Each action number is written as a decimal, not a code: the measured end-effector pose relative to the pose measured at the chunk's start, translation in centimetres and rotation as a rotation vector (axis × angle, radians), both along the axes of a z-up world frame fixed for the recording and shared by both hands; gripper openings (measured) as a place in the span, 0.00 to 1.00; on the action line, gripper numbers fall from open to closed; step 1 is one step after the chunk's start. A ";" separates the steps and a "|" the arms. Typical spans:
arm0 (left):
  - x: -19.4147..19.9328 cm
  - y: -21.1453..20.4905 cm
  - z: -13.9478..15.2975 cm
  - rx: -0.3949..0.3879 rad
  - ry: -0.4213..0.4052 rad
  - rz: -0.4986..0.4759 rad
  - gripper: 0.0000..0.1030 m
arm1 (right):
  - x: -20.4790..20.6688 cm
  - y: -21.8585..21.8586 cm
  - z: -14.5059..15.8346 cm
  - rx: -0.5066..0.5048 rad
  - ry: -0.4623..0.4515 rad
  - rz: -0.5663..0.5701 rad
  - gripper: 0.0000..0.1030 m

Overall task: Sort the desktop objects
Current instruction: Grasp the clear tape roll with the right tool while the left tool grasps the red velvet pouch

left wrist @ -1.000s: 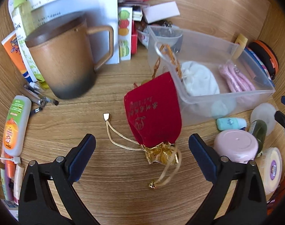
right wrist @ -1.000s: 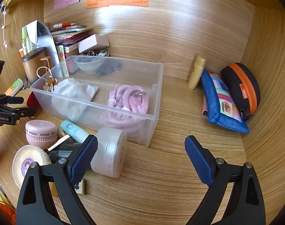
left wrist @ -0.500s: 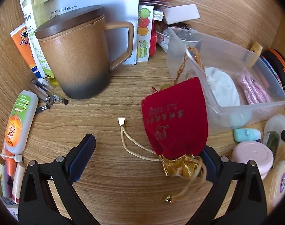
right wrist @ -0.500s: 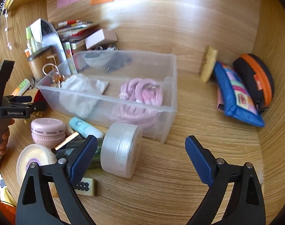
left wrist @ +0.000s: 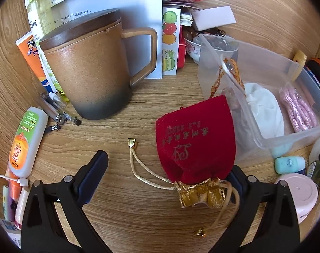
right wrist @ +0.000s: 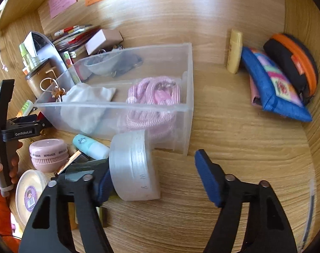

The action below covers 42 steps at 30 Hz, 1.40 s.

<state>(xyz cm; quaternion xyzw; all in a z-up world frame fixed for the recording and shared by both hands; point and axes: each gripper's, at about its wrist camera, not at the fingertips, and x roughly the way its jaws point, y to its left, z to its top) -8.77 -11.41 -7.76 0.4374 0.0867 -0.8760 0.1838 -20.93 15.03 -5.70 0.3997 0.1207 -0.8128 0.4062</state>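
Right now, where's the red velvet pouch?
Left wrist view, right of centre: the red velvet pouch lies flat on the desk against the clear plastic bin, its gold neck by the open left gripper's right finger.

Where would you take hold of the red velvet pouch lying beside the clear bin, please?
Grip the red pouch across its flat body, coming down from above with one of the fingers on each long side. It lies flat on the desk; the gathered gold neck is bulkier and trails loose cords.
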 end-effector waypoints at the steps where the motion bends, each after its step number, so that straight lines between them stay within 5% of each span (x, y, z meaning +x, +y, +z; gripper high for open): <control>1: 0.0 0.0 0.0 0.000 0.001 0.000 0.97 | -0.2 0.0 -0.2 -0.007 -0.021 0.006 0.53; 6: 0.2 -0.2 -0.1 -0.013 -0.004 0.013 0.97 | -0.2 -0.3 -0.8 -0.005 -0.063 0.040 0.34; 8: 0.2 -0.3 -0.2 -0.010 -0.007 0.014 0.90 | 0.1 -0.5 -0.8 -0.007 -0.057 0.051 0.30; 10: 0.3 -0.5 -0.3 0.013 -0.003 0.009 0.80 | 0.3 -0.6 -0.8 -0.004 -0.052 0.056 0.29; 42: 4.4 -2.3 1.6 0.103 0.096 0.031 0.26 | 1.5 1.3 1.6 -0.103 -0.015 0.078 0.26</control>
